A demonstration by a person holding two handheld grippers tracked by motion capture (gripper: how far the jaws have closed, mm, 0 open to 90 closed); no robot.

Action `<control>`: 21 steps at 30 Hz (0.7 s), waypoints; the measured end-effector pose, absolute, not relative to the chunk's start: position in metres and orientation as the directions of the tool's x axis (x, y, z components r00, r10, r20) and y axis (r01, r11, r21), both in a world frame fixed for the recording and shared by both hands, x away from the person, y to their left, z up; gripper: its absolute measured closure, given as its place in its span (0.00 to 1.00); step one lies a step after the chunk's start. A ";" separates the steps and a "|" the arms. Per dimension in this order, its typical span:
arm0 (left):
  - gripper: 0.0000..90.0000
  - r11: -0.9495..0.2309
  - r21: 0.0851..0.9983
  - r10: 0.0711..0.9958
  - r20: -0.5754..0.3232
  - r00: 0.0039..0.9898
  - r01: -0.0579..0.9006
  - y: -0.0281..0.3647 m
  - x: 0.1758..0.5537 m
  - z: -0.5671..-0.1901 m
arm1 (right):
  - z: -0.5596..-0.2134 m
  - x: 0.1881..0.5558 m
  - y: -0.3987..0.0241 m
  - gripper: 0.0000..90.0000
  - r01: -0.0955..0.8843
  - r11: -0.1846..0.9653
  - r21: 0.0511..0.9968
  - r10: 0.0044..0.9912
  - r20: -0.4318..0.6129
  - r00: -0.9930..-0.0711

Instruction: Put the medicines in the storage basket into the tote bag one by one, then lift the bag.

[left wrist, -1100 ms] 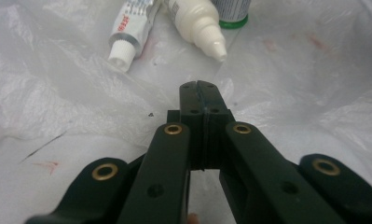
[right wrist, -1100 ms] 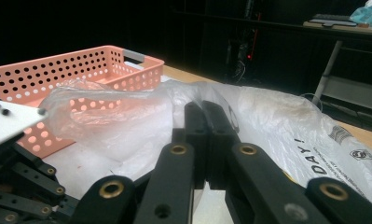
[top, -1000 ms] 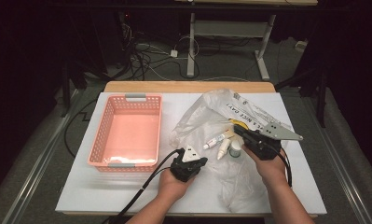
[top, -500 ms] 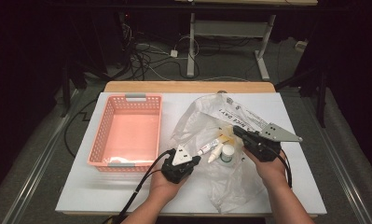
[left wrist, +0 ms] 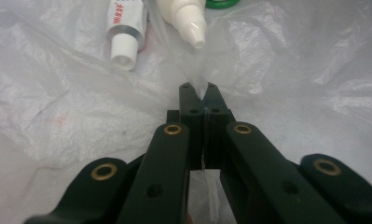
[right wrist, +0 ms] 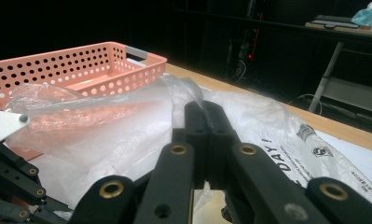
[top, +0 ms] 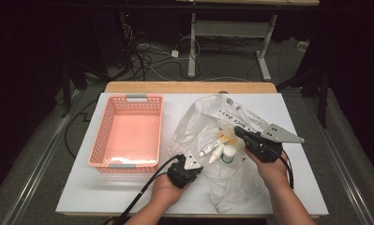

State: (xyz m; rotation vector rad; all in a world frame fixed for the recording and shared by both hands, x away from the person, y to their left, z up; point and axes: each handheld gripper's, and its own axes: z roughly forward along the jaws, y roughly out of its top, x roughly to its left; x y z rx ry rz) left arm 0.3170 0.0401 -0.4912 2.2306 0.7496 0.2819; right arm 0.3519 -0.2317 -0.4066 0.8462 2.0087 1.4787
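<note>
A clear plastic bag with black print lies on the white table. Inside it are a white tube, a white dropper bottle and a small bottle with a green cap. My left gripper is at the bag's near left edge; its jaws have just been closing and are now shut on a fold of bag film. Just beyond lie the tube and the dropper bottle. My right gripper is shut on the bag's upper film, holding it raised.
A pink perforated basket stands on the left half of the table, beside the bag, and the basket lies beyond the right jaws. A wooden strip edges the table's far side. Cables and desk legs sit on the floor behind.
The left gripper shifted slightly left and back again, now pinching the bag's near edge. The items in the bag slid a little toward the person. The right gripper has held still.
</note>
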 end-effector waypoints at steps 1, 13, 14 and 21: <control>0.98 -0.522 0.736 0.604 -0.040 0.796 0.432 0.043 0.317 -0.491 | -0.407 0.352 -0.232 1.00 0.184 0.216 0.959 0.732 -0.034 -0.681; 0.98 -0.358 0.876 0.698 0.021 0.716 0.324 0.056 0.308 -0.483 | -0.408 0.353 -0.231 1.00 0.184 0.202 0.962 0.744 -0.028 -0.668; 0.98 -0.339 0.887 0.707 0.021 0.707 0.313 0.057 0.309 -0.481 | -0.408 0.353 -0.231 1.00 0.184 0.199 0.963 0.745 -0.027 -0.666; 0.98 -0.267 0.945 0.737 0.076 0.672 0.187 0.061 0.316 -0.449 | -0.405 0.349 -0.229 1.00 0.158 0.186 0.970 0.747 -0.035 -0.664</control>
